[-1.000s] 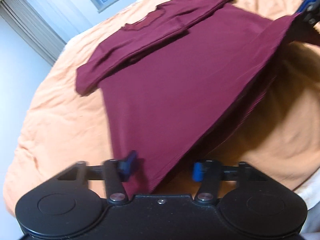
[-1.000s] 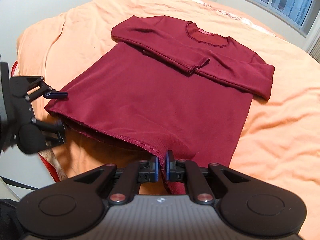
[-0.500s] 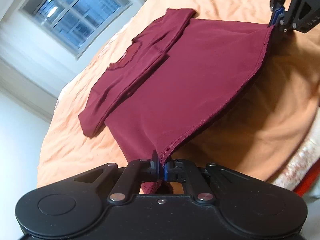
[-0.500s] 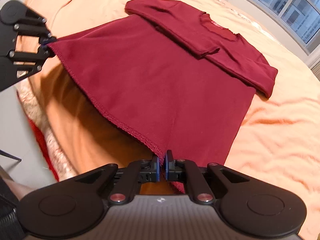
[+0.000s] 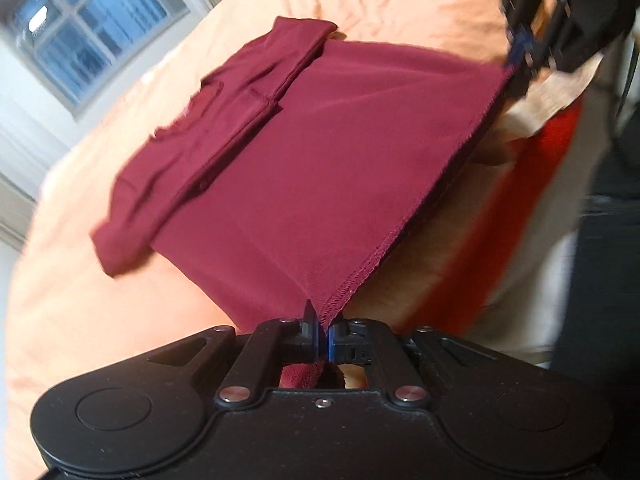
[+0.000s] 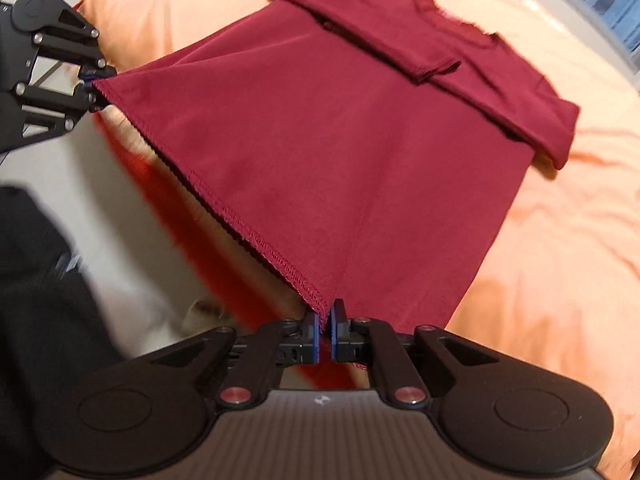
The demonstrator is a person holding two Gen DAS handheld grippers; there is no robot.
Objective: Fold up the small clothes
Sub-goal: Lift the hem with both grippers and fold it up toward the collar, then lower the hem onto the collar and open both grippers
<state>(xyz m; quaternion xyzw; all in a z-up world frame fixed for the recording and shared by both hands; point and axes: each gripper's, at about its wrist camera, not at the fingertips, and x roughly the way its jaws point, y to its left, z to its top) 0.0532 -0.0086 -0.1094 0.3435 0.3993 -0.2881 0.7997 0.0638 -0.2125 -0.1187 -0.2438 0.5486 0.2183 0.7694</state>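
Your bed point(image 6: 560, 264) is wearing an orange cover, and the maroon long-sleeved shirt point(image 6: 340, 152) is lying on it, sleeves folded across the chest, hem end lifting clear.

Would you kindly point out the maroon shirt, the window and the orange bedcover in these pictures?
maroon shirt point(image 6: 340, 152): right wrist view, middle of the lifted body panel.
window point(image 5: 92, 36): left wrist view, on the panes.
orange bedcover point(image 6: 560, 240): right wrist view, bare stretch right of the shirt.
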